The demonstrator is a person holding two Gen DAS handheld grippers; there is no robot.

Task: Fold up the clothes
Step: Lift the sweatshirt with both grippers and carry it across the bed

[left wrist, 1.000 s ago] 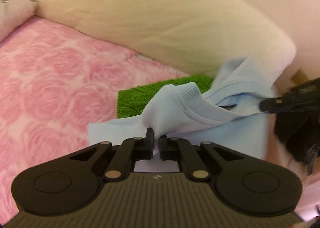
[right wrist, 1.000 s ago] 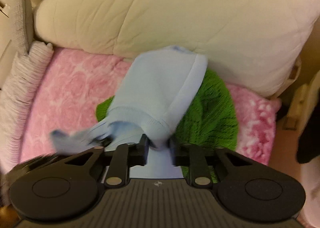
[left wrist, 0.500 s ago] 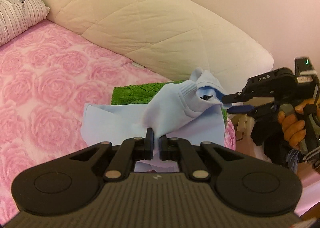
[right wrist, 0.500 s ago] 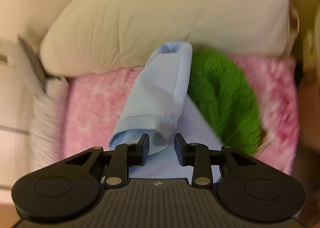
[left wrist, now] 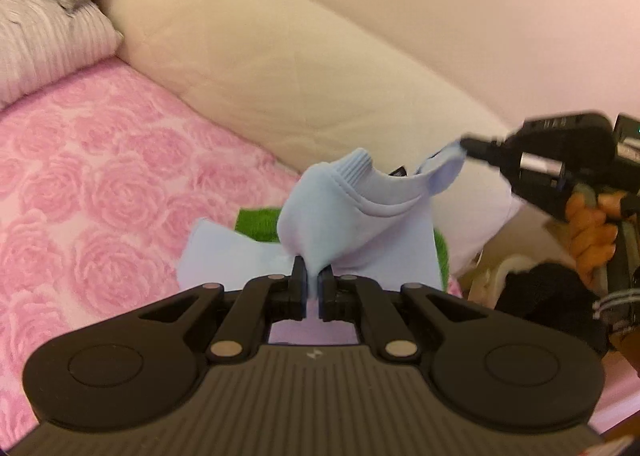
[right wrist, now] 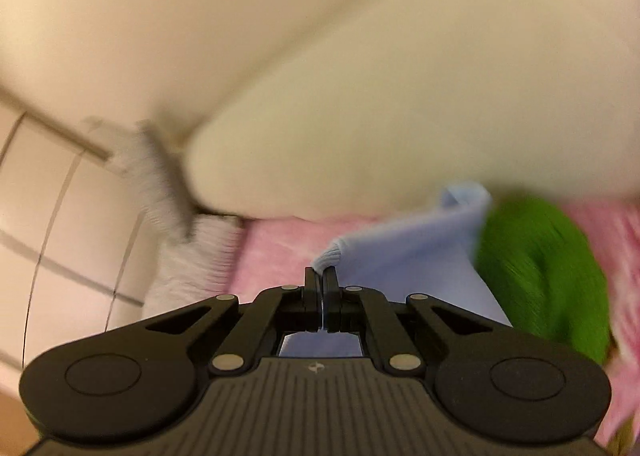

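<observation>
In your left wrist view, your left claw point(left wrist: 311, 276) is pinched tight on a fold of the light blue garment point(left wrist: 360, 232), the cloth squeezed between its two fingers. The garment is lifted off the bed into a peak, its ribbed edge point(left wrist: 356, 167) standing up above your claw and its lower part trailing down onto the pink rose-patterned bedspread point(left wrist: 92, 183). A green knitted piece point(left wrist: 256, 221) lies on the bedspread behind the blue cloth, partly covered by it. At the right of this view your right claw point(left wrist: 466, 143) grips the far end of the same ribbed edge, so the edge sags in a curve between your two claws. Your gloved hand point(left wrist: 592, 228), orange at the fingers, holds that tool. A large cream pillow point(left wrist: 280, 67) lies along the back of the bed, with a grey striped cushion point(left wrist: 44, 43) at the left.

In your right wrist view, which is blurred, your right claw point(right wrist: 321, 280) has just been closing and now stands clamped on the ribbed corner of the light blue garment point(right wrist: 404, 256), with the cloth between its fingers. The garment stretches away to the right, over the green knitted piece point(right wrist: 536, 268), which rests on the pink bedspread point(right wrist: 272, 252). The cream pillow point(right wrist: 400, 127) fills the space behind.
</observation>
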